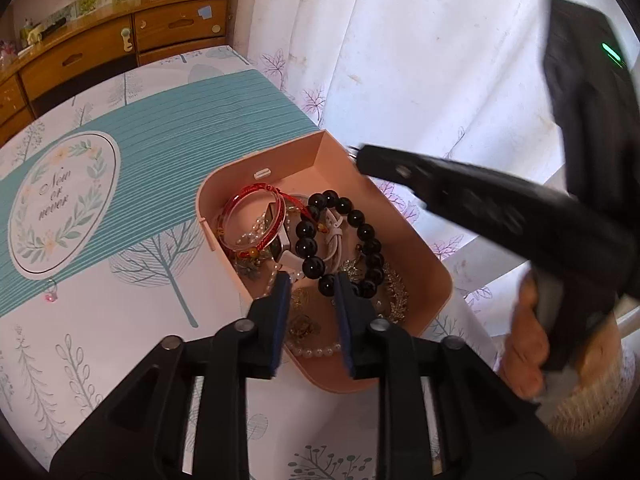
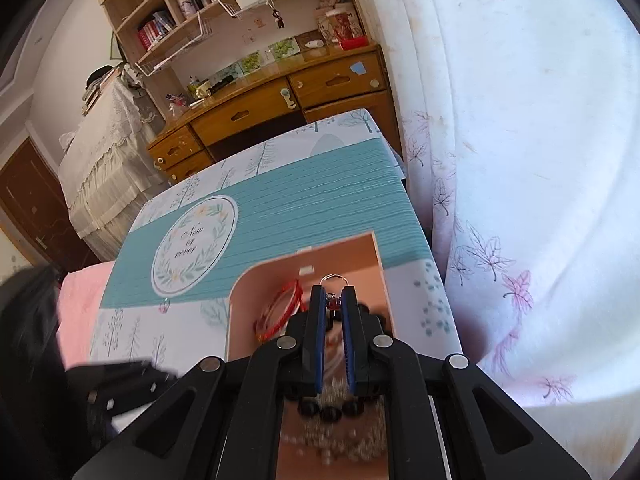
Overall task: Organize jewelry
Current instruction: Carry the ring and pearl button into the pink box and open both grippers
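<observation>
The pink box [image 1: 404, 232] sits on the near right of the patterned table [image 1: 120, 320], hard by the curtain, heaped with jewelry: a black bead bracelet [image 1: 344, 240], a red bangle [image 1: 252, 220], pearls and gilt pieces underneath. The left gripper [image 1: 310, 284] hovers over the near end of the box with its jaws partly spread and nothing between them; the lowest beads of the black bracelet lie right in that gap, the loop stretching away from the claw toward the far wall of the box. The right gripper [image 2: 333, 300] comes in from the right, pinched narrow on a small charm with a metal ring [image 2: 333, 280] poking out beyond its tips, over the box's far right corner. Well apart on the left, a little pink ring [image 1: 51, 293] lies alone on the cloth. To my eye the left claw is nearer the bracelet.
</observation>
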Action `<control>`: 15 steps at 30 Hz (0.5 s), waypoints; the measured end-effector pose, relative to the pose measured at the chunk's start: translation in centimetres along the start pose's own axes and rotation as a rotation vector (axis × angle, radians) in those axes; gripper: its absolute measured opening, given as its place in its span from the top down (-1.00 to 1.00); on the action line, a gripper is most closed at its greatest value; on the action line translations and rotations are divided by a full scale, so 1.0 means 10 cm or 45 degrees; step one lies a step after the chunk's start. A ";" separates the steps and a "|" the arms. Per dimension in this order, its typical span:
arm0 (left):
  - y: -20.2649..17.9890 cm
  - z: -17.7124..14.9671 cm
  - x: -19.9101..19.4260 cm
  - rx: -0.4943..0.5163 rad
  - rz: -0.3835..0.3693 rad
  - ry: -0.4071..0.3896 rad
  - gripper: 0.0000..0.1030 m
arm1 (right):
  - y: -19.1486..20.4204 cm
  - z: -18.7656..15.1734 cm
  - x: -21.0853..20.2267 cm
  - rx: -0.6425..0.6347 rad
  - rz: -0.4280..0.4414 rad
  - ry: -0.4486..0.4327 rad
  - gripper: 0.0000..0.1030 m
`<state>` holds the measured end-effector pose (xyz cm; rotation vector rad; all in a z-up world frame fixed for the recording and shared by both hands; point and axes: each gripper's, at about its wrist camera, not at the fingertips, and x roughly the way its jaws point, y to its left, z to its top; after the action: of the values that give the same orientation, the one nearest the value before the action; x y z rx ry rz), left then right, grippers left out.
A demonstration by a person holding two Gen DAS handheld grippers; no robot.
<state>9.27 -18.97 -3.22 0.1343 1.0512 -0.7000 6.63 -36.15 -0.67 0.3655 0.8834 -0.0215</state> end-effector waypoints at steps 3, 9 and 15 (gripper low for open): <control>0.02 -0.02 -0.07 -0.013 0.001 -0.025 -0.29 | -0.02 0.13 0.16 0.038 0.026 0.042 0.79; 0.11 -0.10 -0.28 -0.073 -0.017 -0.071 -0.30 | 0.08 0.11 0.19 0.036 0.032 0.034 0.33; 0.28 -0.36 -0.55 -0.110 0.037 -0.141 -0.30 | 0.25 -0.12 0.04 -0.009 0.032 0.018 0.31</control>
<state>6.53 -12.67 -1.12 0.0359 0.9701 -0.6278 6.44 -33.32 -0.93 0.3702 0.8926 0.0073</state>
